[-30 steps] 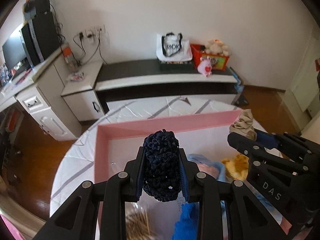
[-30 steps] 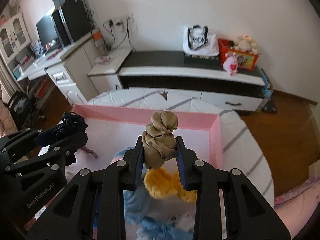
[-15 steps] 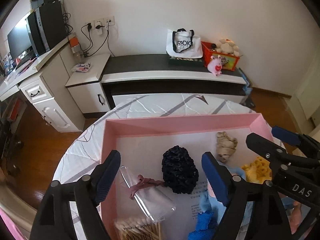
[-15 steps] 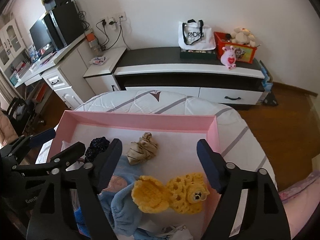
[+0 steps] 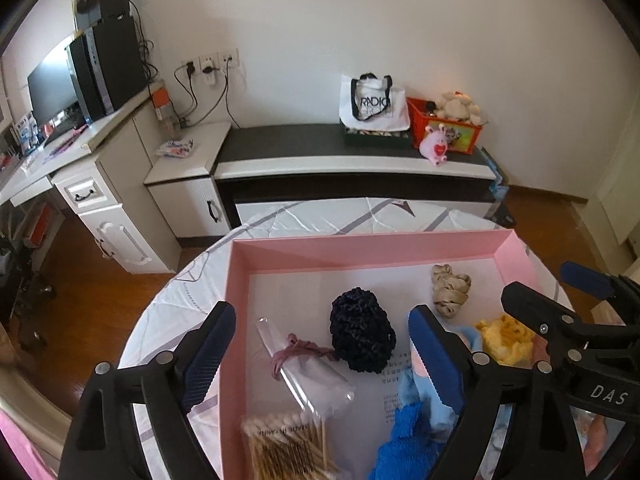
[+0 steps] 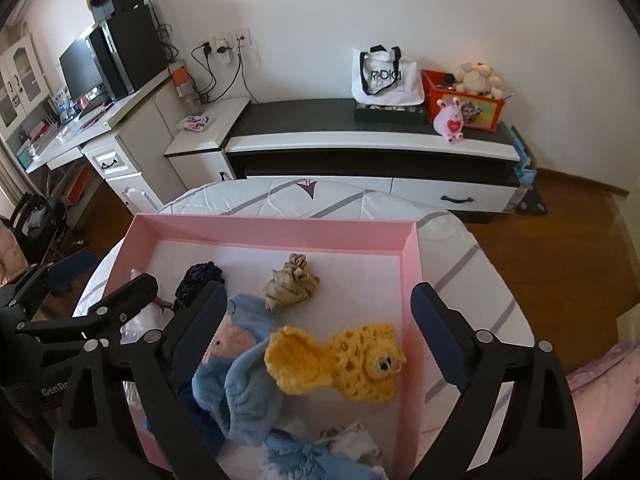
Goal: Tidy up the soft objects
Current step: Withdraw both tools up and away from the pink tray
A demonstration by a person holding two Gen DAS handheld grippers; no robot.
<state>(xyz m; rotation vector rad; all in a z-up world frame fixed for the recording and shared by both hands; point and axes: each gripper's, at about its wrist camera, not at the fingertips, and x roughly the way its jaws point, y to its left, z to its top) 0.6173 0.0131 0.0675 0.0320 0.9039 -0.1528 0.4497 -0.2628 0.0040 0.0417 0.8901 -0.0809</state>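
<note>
Left wrist view showed both grippers (image 5: 322, 344) (image 6: 320, 320) spread and empty; navy crochet piece (image 5: 362, 334) and beige knot (image 5: 450, 290) lay in the pink box (image 5: 360, 248), other soft items unsorted.

White tote bag (image 6: 387, 77) sitting on low TV cabinet (image 6: 360, 136) at 12 o'clock; red box (image 6: 464, 100) of plush toys at 1 o'clock beside it. Monitor (image 6: 82, 70) and black tower (image 6: 128, 48) standing at 10 o'clock. Cables (image 5: 208, 92) hanging from wall sockets.

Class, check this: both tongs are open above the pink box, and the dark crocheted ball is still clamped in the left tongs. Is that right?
Not quite. The left wrist view shows the dark crocheted ball lying loose in the pink box, between the open left tongs. The right tongs are open too.
</note>
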